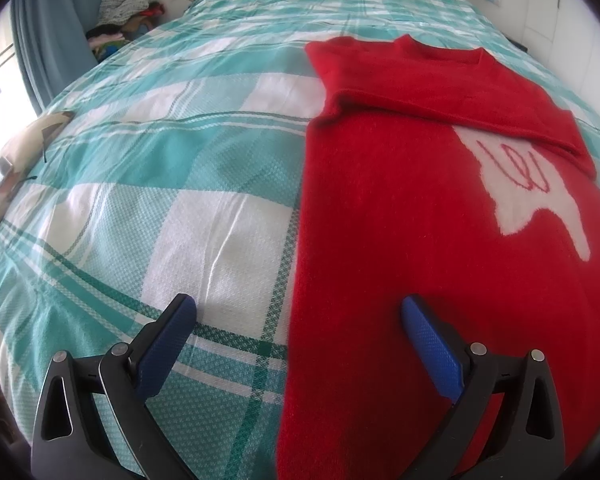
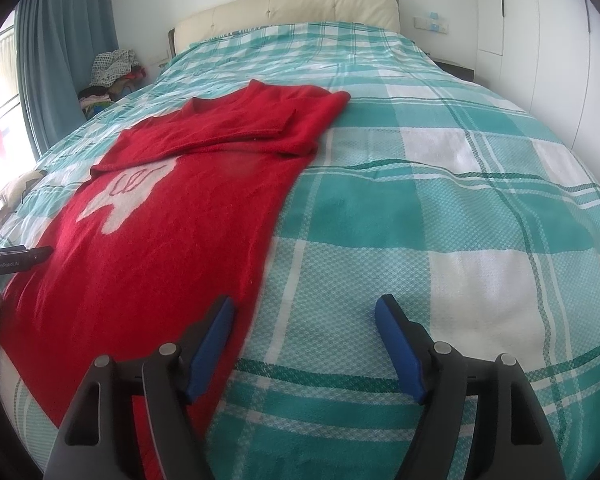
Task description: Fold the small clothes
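A red knit sweater (image 1: pixel 420 240) with a white motif lies flat on the bed, both sleeves folded across its chest. It also shows in the right wrist view (image 2: pixel 172 240). My left gripper (image 1: pixel 298 306) is open and empty, straddling the sweater's left edge near the hem, its right finger over the red knit. My right gripper (image 2: pixel 304 306) is open and empty, straddling the sweater's right edge, its left finger over the knit. The left gripper's body (image 2: pixel 16 258) shows at the left of the right wrist view.
The bed has a teal and white plaid cover (image 1: pixel 180 200), also seen in the right wrist view (image 2: pixel 460 200). A cream headboard (image 2: pixel 300 8) stands at the far end. A pile of clothes (image 2: pixel 108 72) and a blue curtain (image 2: pixel 60 60) are at the far left.
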Demonstrator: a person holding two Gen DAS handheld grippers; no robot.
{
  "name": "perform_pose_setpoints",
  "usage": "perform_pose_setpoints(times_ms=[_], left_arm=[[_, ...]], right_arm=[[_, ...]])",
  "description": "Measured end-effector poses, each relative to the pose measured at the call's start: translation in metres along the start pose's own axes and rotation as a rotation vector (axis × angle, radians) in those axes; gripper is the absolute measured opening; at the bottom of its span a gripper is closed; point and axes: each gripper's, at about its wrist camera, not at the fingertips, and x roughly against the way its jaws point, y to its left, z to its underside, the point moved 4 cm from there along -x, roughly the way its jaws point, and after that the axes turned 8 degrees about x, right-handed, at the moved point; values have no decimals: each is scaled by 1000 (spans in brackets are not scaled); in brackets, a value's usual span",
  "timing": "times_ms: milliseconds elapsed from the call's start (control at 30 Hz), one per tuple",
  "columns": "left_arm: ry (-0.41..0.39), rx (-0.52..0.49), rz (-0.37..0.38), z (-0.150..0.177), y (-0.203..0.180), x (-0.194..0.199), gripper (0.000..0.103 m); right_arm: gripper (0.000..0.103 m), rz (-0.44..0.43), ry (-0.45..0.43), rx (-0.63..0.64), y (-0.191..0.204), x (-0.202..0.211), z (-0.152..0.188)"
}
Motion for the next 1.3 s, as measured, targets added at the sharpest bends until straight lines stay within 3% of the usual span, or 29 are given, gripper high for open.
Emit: perform_pose_setpoints(times_ms=[133, 200, 267, 333, 467, 533, 667, 767, 833, 900, 1033, 1133, 1300], left_arm=[[1, 13, 41, 0, 11, 14, 102], [-25, 41, 57, 8, 26, 32, 102], [2, 64, 115, 23, 38, 43, 102], [48, 57, 190, 41, 41, 50, 102], [80, -23, 249, 61, 24, 63, 99], [97, -68, 251, 67, 15, 66, 84], [125, -75, 253, 75, 15, 71, 69], [169, -47, 272, 79, 20, 71, 45], [196, -33, 297, 81, 22, 72, 5], [221, 23, 344, 78, 29, 75, 4], [200, 139, 466, 49, 40, 90, 3], [136, 199, 555, 1, 35, 93, 3], [13, 223, 557, -110, 6, 53, 3]], right_arm=[[73, -4, -13, -6, -1, 8, -1], [73, -4, -31, -11, -2, 24, -1], [73, -19, -69, -30, -2, 49, 2], [73, -80, -88, -69, 3, 70, 12], [73, -253, -36, -163, 21, 81, 38], [73, -308, 19, -203, 27, 75, 47], [65, -387, 53, -234, 40, 67, 54], [42, -429, 118, -248, 51, 50, 57], [5, -449, 176, -251, 58, 36, 61], [5, -455, 173, -278, 55, 34, 59], [5, -449, 72, -335, 36, 56, 37], [5, -423, -19, -289, 25, 59, -5], [5, -332, -132, -241, -1, 13, -96]])
